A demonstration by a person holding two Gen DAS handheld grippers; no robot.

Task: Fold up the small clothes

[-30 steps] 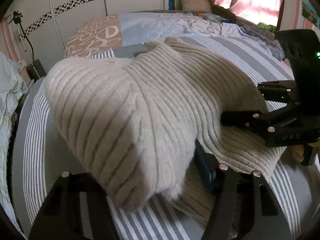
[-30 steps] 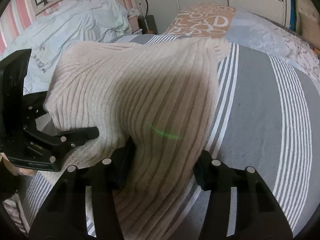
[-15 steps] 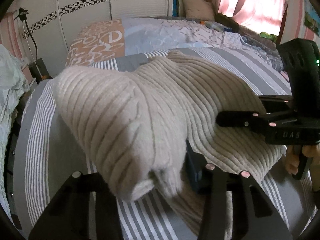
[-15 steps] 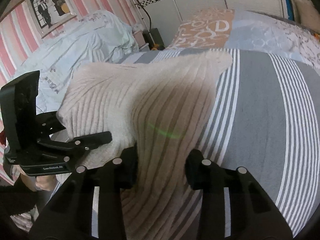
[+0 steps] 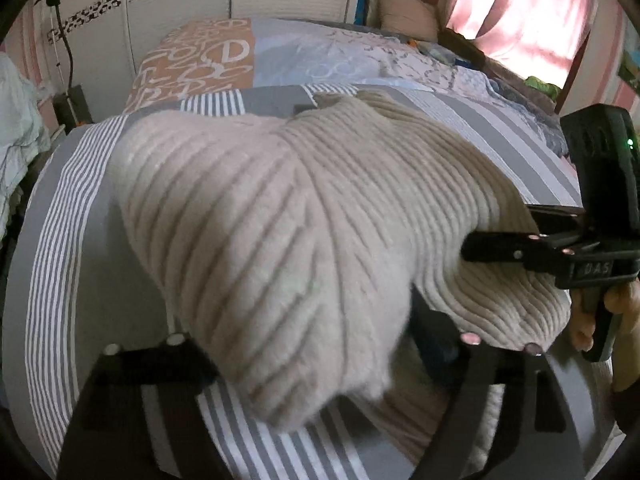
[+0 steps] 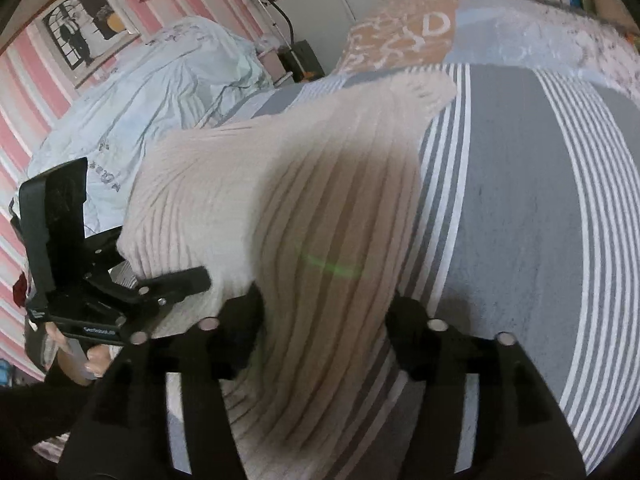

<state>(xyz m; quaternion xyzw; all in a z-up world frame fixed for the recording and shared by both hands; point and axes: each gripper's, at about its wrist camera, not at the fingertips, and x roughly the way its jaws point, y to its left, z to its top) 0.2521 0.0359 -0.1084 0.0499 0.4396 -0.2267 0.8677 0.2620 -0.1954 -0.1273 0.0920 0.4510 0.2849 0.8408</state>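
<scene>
A beige ribbed sweater (image 5: 280,216) hangs lifted above the striped bed cover (image 6: 520,184), its far end resting on the bed. The left tongs (image 5: 320,360) pinch one bunched edge (the fabric blurs there), and the right tongs (image 6: 324,320) pinch another fold. A pale blue sheet (image 6: 152,92) lies heaped beside the bed.

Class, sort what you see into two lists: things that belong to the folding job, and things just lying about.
Part of the job:
- beige ribbed sweater
- left gripper
- right gripper
- striped bedspread it is folded on

Just lying about:
- patterned pillow
- pale blue sheet heap
- pink curtain
- wall picture
</scene>
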